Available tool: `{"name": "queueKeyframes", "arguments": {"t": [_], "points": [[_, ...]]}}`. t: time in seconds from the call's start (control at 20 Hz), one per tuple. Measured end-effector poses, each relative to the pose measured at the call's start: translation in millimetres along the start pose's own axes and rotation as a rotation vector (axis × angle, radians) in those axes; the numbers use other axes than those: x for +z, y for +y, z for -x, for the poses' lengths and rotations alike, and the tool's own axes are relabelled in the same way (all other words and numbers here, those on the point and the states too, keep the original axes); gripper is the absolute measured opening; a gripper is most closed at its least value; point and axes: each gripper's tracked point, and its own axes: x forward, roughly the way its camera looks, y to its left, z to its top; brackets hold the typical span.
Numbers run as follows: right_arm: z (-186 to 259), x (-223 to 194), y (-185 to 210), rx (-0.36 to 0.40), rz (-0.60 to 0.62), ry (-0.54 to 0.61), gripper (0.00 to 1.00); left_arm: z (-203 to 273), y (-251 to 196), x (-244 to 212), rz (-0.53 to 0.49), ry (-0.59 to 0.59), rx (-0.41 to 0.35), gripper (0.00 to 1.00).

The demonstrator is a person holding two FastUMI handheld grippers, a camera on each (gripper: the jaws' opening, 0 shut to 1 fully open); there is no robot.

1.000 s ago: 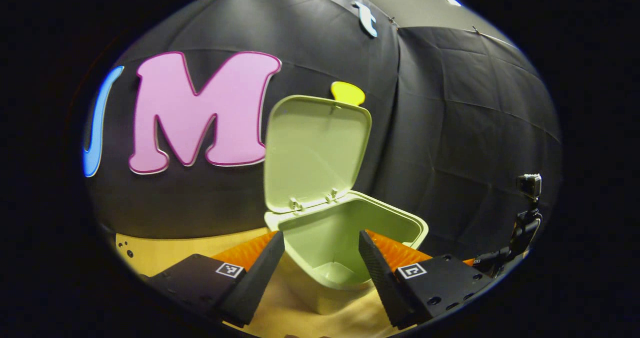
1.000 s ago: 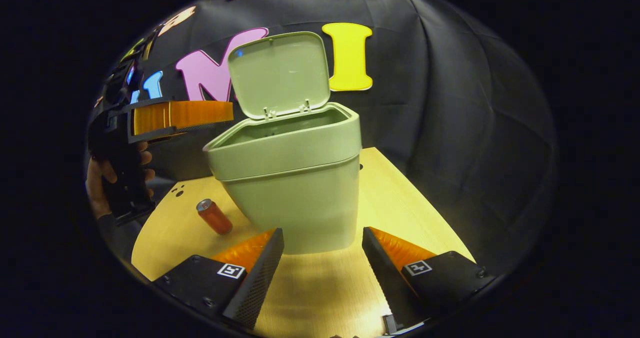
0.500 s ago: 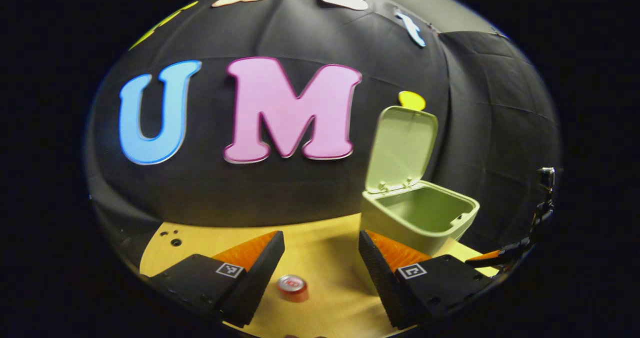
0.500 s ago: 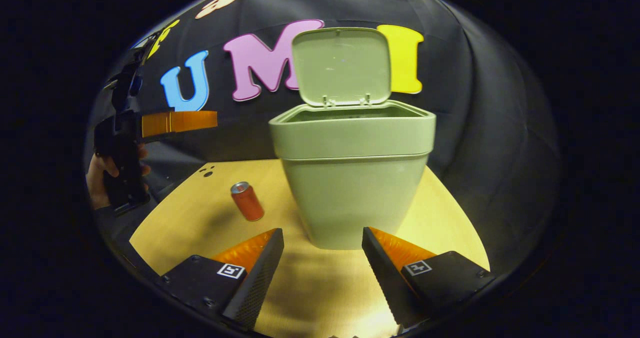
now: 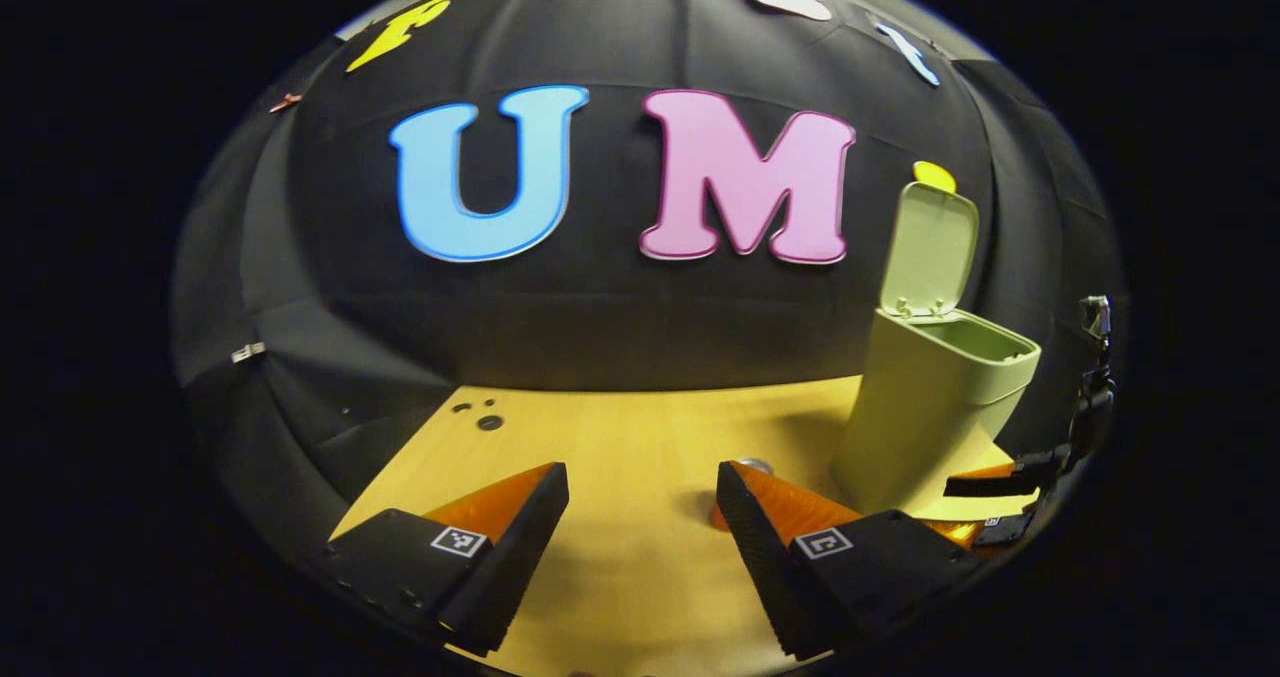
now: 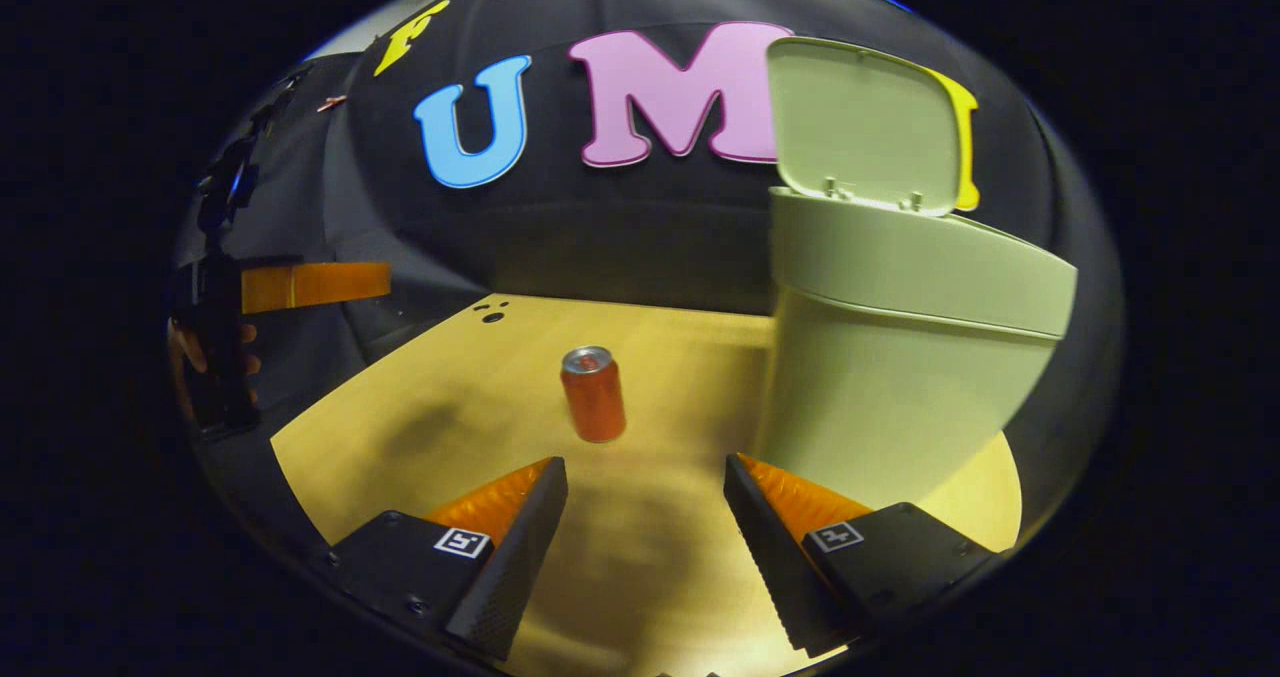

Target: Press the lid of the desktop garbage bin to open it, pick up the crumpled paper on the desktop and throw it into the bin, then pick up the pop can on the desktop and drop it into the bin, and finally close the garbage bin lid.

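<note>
Red: 1 pop can (image 6: 593, 394) (upright) | 1 bin (image 6: 890, 377) | lid (image 6: 860, 127) up

no readable text, square coded marker on each claw's body, unreadable

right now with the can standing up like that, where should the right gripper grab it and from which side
Grip the pop can around the middle of its round wall, coming in level from the front, where the right gripper already faces it with jaws open. It stands upright on the table, apart from the bin on its right, so there looks to be room for a finger each side.
</note>
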Motion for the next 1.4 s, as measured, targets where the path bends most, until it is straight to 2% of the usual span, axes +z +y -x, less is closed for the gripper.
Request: {"name": "queueKeyframes", "arguments": {"t": [0.25,0.5,0.9,1.4], "points": [[-54.8,-4.3,27.1,0.054,0.053,0.012,0.99,24.9,50.2,-43.5,0.057,0.082,0.113,0.96],[-104.0,-6.8,32.2,0.047,0.076,0.020,1.00,31.9,81.2,-66.6,0.125,0.129,0.194,0.96],[-169.7,-17.0,25.9,0.008,0.083,0.019,1.00,7.8,85.6,-82.8,0.178,0.156,0.205,0.96],[-216.3,-21.6,29.7,-0.005,0.071,0.010,0.99,-6.1,76.4,-97.0,0.160,0.194,0.190,0.96]]}}
